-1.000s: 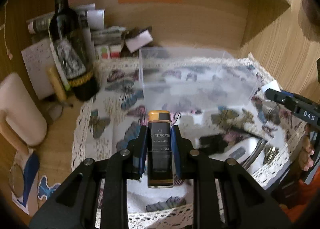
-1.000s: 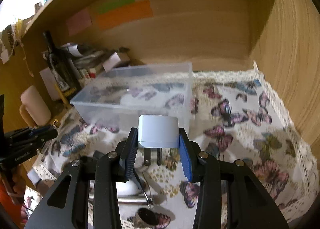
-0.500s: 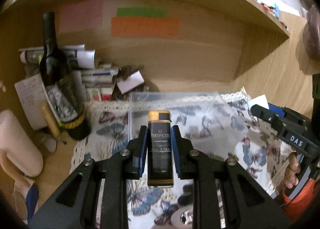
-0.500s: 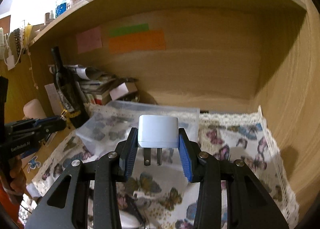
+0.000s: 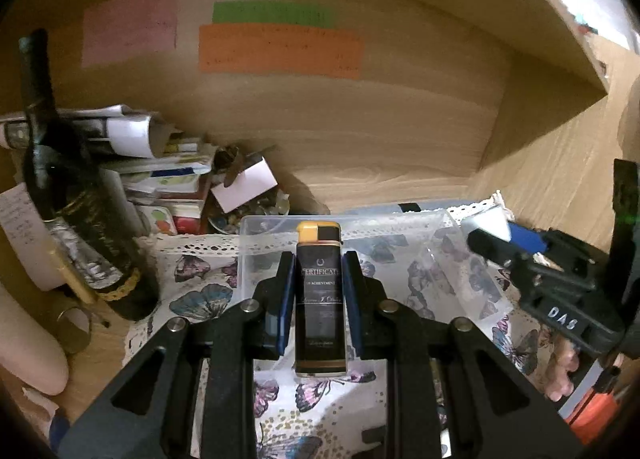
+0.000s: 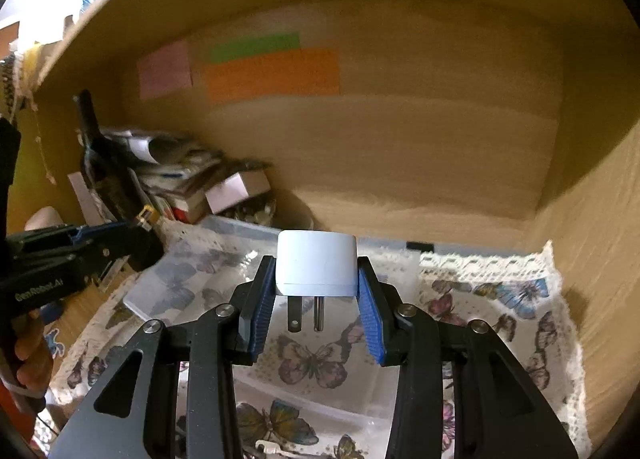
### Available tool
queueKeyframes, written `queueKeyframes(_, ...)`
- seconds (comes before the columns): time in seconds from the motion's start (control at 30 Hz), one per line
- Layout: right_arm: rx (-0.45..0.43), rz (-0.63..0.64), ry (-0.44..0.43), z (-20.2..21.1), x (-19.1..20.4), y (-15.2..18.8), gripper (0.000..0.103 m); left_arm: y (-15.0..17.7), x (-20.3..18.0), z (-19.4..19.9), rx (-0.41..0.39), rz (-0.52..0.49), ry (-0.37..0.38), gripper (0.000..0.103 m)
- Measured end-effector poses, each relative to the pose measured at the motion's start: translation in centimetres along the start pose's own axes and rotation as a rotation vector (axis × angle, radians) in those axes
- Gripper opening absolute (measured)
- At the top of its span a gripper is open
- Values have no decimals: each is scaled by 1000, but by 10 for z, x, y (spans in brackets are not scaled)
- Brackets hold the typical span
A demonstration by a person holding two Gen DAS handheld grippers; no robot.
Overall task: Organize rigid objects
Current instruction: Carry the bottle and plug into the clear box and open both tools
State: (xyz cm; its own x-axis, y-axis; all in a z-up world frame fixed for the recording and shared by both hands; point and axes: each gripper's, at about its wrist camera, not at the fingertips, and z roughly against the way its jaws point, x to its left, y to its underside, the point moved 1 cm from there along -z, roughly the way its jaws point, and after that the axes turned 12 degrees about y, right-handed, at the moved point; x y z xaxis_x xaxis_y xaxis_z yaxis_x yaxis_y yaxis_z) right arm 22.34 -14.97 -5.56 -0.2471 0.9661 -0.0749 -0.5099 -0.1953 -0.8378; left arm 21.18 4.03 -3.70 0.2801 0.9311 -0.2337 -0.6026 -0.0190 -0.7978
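Note:
My left gripper (image 5: 320, 291) is shut on a black lighter (image 5: 320, 299) with a yellow cap, held upright above the near side of a clear plastic box (image 5: 400, 259). My right gripper (image 6: 316, 295) is shut on a white plug adapter (image 6: 316, 263) with its two prongs pointing down, over the same clear box (image 6: 192, 283). The right gripper also shows at the right of the left wrist view (image 5: 520, 255), and the left gripper at the left of the right wrist view (image 6: 132, 239).
The box sits on a butterfly-print cloth (image 6: 500, 311) with a lace edge, inside a wooden shelf nook. A dark wine bottle (image 5: 72, 211) and a pile of papers and small boxes (image 5: 168, 179) stand at the back left. Coloured sticky notes (image 5: 280, 47) are on the back wall.
Both grippers have risen and moved forward toward the clear box, still holding the lighter and the adapter. The items low on the cloth have dropped out of view.

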Motion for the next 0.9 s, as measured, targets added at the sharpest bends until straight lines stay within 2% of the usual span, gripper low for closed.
queueKeyframes(0.43,165,-14,-4,-51,-4,17,36,13,13,-63,144,9,6,23)
queueKeyframes(0.63,191,18,-19,-57,4,21,36,19,9,-77,189,-9,14,23)
queueKeyframes(0.9,182,20,-10,-57,3,19,36,19,7,-79,197,-8,9,23)
